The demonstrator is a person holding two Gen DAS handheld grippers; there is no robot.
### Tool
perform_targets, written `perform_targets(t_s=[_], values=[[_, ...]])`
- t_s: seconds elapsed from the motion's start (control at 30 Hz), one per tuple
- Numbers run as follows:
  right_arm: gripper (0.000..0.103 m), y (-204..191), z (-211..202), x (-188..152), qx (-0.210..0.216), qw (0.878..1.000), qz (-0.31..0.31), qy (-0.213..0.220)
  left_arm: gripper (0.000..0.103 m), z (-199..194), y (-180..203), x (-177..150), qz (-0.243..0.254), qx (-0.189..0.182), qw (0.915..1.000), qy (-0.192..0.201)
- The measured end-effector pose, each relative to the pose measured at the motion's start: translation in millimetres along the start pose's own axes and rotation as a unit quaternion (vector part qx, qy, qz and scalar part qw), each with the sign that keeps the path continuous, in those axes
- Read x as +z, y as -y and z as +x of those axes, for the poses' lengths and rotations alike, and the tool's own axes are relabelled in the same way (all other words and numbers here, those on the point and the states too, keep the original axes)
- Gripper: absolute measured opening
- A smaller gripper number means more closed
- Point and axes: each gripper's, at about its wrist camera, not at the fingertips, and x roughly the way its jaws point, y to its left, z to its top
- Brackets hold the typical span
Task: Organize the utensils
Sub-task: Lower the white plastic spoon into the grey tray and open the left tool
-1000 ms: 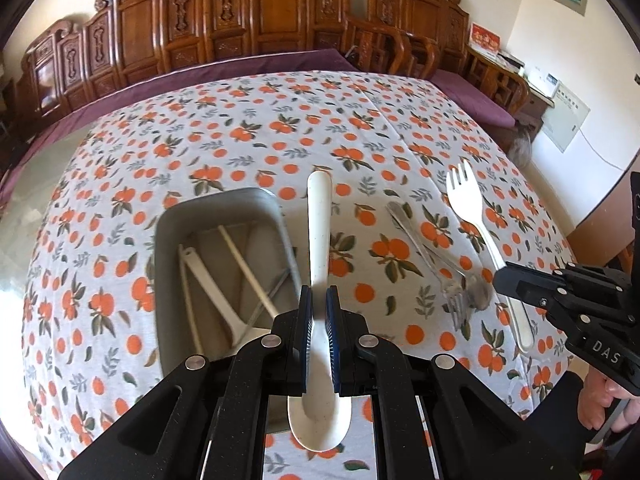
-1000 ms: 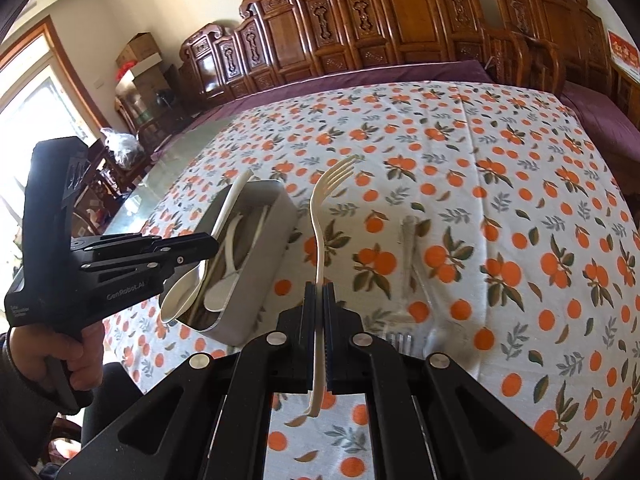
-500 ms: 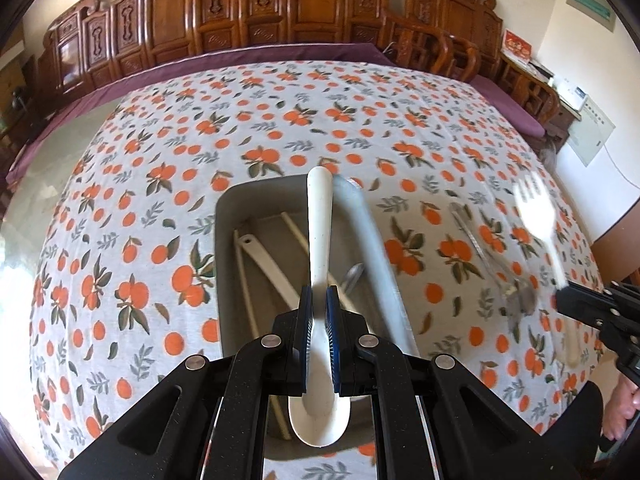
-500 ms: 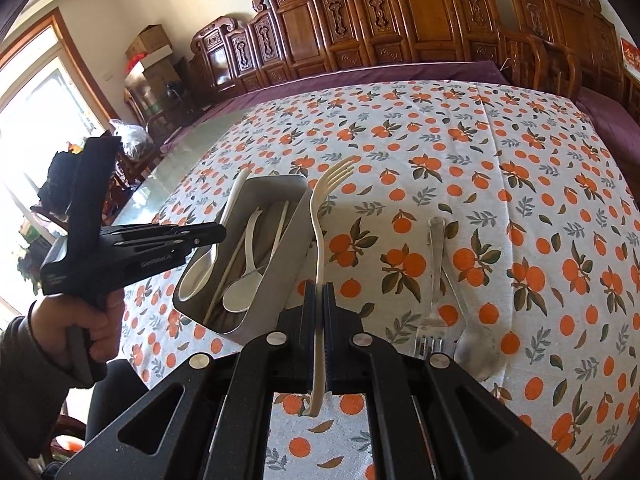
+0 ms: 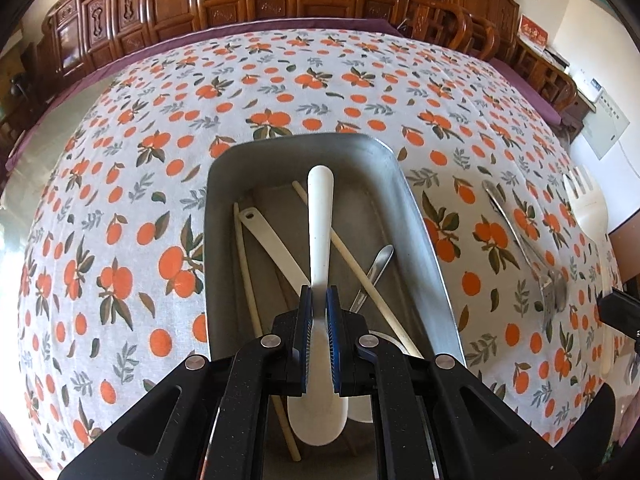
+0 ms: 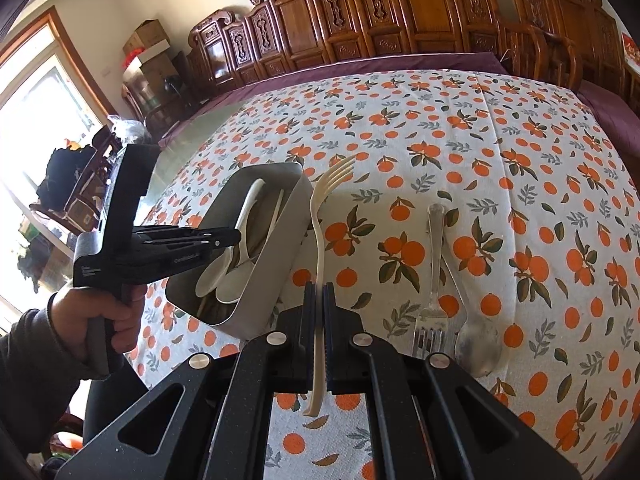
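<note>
Two claws each pinch something: the left gripper (image 5: 319, 312) clamps a white spoon (image 5: 320, 216) over the metal tray (image 5: 424, 216); the right gripper (image 6: 319, 312) squeezes a white fork (image 6: 320, 216) beside it. Best to lower the spoon flat first, then let go.

I count 1 metal tray (image 5: 424, 240) | 2 white plastic spoons: one clamped (image 5: 320, 232), one lying in the tray (image 5: 272, 240) | 2 chopsticks (image 5: 352, 256) | 1 white plastic fork (image 6: 320, 240) | 1 metal fork (image 6: 434, 280) | 1 metal spoon on the cloth (image 6: 478, 344) | 1 metal handle in the tray (image 5: 378, 266), kind unclear | 2 grippers: left (image 5: 319, 328), right (image 6: 319, 336)
</note>
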Motion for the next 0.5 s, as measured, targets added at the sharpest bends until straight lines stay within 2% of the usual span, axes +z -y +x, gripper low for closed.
perform_targets(t_s=[0.13,0.23,0.5], values=[[0.005,-1,2,-1,0.001,1.0,-0.001,-0.003,0.008,-1,-2,-1,-0.002,0.003,1.0,0.0],[0.005,-5,3,-1,0.001,1.0,-0.003,-0.005,0.021,-9,-5,-4,-0.004,0.003,1.0,0.007],[0.005,-23,6,3,0.009,1.0,-0.015,-0.004,0.025,-47,-19,-17,-0.011,-0.001,0.9992,0.039]])
